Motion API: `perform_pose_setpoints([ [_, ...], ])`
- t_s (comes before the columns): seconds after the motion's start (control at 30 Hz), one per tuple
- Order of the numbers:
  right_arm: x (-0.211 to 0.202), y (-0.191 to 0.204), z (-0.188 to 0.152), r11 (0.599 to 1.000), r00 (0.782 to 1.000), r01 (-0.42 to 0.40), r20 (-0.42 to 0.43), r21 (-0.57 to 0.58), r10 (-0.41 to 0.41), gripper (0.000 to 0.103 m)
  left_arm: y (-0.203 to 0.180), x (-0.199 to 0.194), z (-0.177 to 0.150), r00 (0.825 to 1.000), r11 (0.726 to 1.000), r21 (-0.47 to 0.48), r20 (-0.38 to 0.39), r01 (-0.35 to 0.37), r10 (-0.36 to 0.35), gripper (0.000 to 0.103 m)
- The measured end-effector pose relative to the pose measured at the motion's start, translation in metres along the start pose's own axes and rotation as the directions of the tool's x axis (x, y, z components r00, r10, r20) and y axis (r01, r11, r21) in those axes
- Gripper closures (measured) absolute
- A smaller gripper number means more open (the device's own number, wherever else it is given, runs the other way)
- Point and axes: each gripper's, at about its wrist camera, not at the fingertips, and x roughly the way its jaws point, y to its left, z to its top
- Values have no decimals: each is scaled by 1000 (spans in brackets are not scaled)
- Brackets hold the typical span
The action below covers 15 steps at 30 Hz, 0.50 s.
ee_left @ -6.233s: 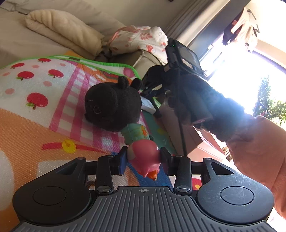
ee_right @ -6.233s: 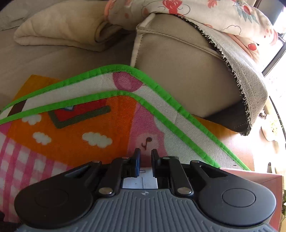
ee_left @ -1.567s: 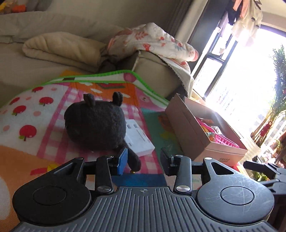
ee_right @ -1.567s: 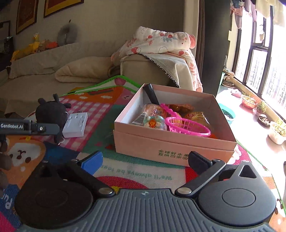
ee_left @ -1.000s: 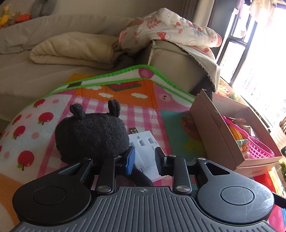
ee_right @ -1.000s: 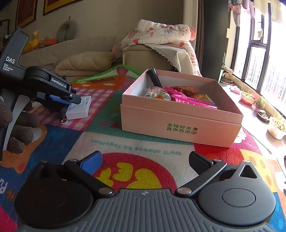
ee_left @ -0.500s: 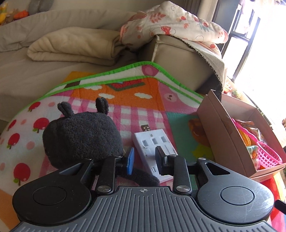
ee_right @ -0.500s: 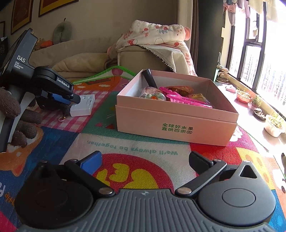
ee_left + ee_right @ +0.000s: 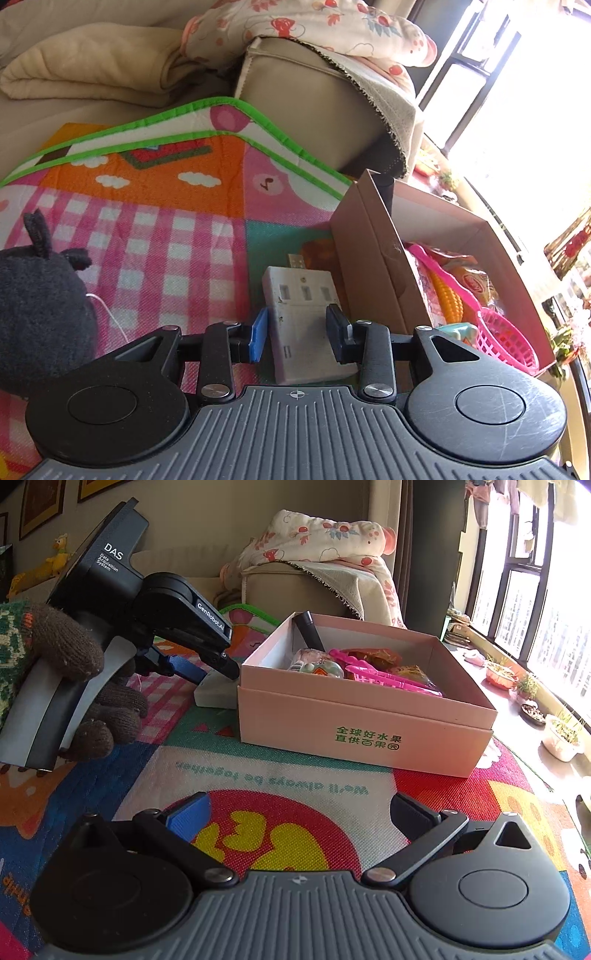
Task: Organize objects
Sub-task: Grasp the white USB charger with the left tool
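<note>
A white socket strip point(image 9: 301, 314) lies on the colourful play mat point(image 9: 166, 236), close against the left wall of the pink cardboard box point(image 9: 354, 720). My left gripper point(image 9: 297, 332) straddles the strip; its jaws are opening and the pads do not press on it. The black plush toy point(image 9: 33, 314) sits at the left edge of the left wrist view. Inside the box lie a pink basket point(image 9: 506, 339), a toy corn cob point(image 9: 447, 299) and other toys. My right gripper point(image 9: 295, 812) hovers open over the mat in front of the box, holding nothing.
A gloved hand point(image 9: 92, 686) holds the left gripper's handle at the left of the right wrist view. A beige sofa point(image 9: 314, 96) with blankets stands behind the mat. Small plant pots point(image 9: 561, 734) line the window sill on the right.
My left gripper has shifted right, away from the black plush toy, and now sits over the white socket strip with its jaws wider apart. The right gripper has stayed put.
</note>
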Motion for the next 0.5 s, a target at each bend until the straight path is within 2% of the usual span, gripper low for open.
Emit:
perform_pose_setpoints([
  [0.2,-1,-2,-1,1000,1000,-3,7,7,3,0,-12,6,-3,1000,996,85,18,20,-22,65],
  [0.3,-2,-2,0,1000,1000,-7,9,11,7,0,-7,2,-10,997,988,141,30,60,-65,64],
  [0.5,-1,-2,1,1000,1000,-7,8,17,6,0,5,-21,-33,990,972,191,14,136,-142,63],
])
